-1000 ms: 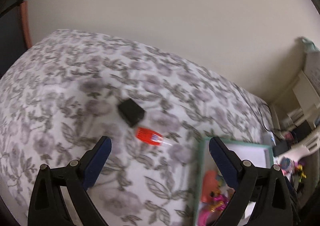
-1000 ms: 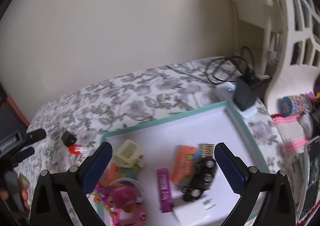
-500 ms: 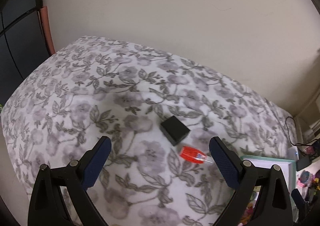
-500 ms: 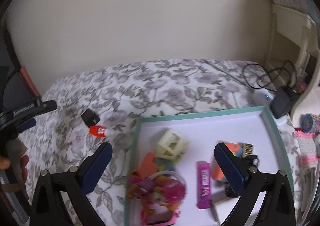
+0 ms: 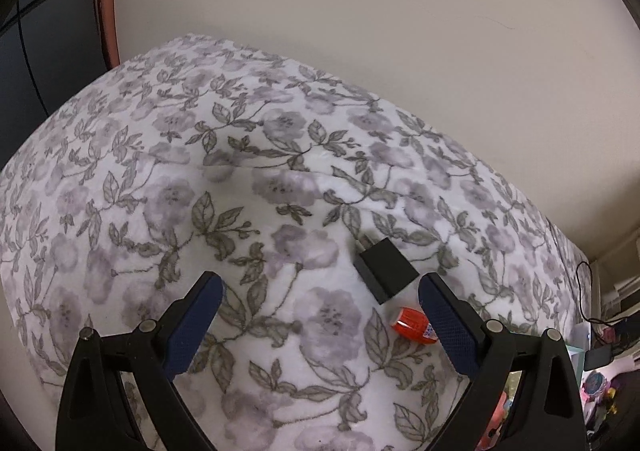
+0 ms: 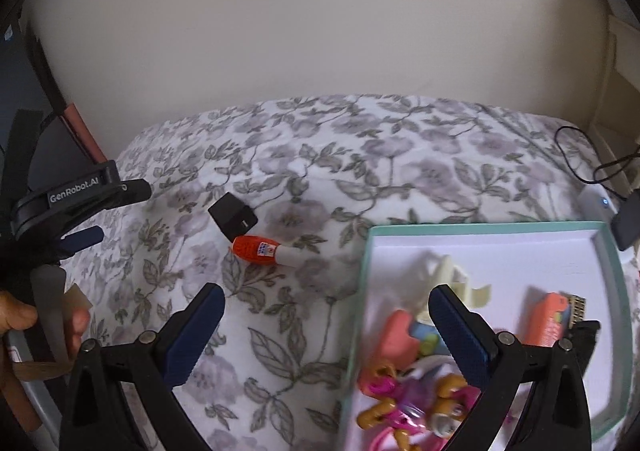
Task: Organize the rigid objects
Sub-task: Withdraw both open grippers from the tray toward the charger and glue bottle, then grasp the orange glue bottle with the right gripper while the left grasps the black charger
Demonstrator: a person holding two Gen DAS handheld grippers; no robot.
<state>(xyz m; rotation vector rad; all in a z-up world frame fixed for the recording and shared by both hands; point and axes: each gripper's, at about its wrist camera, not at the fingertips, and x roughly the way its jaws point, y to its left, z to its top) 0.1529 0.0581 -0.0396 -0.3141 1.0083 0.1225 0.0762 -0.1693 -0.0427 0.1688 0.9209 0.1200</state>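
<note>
Left gripper [image 5: 320, 325] hung over the floral blanket [image 5: 240, 211], fingers spread wide, nothing between them. Right gripper [image 6: 326, 331] likewise gaped wide and empty, straddling the near left edge of the teal-rimmed tray [image 6: 614, 291]. Tray held jumbled toys, among them a pink figure [image 6: 404, 403], blurred. Beyond the fingers, on bare blanket left of the tray: orange glue bottle [image 6: 256, 250] lying flat, black charger block [image 6: 232, 217] just behind it, nearly touching. Blanket stretched open and uncluttered toward its rounded far-left edge. Plain cream wall [image 5: 360, 31] closed the back; black cable [image 6: 580, 159] trailed at the far right corner.
</note>
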